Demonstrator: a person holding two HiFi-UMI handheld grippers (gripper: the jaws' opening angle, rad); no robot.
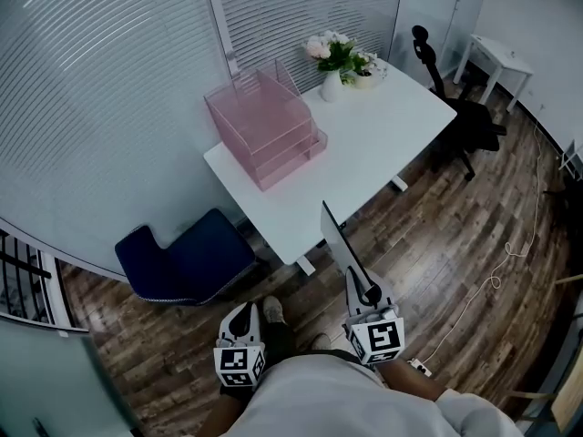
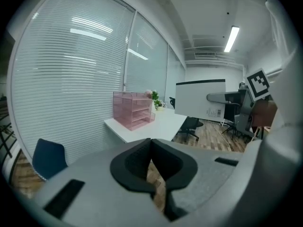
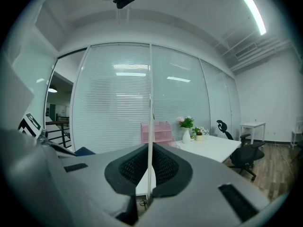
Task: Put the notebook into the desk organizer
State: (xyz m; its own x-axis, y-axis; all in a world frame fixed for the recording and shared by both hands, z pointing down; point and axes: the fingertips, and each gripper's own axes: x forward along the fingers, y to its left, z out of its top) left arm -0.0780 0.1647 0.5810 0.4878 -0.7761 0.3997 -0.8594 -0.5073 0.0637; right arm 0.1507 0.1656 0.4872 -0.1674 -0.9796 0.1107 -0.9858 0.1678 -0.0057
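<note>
Notebook: thin, pale grey, flat cover. I see it edge-on in the right gripper view as a narrow white upright line. Its long axis runs from the right tongs out ahead toward the bench's near corner, far end leaning slightly left. It is in the air above the wood floor, short of the bench. Right tongs clenched on its near end. Left tongs closed, nothing between them. Pink organizer on bench, well apart.
</note>
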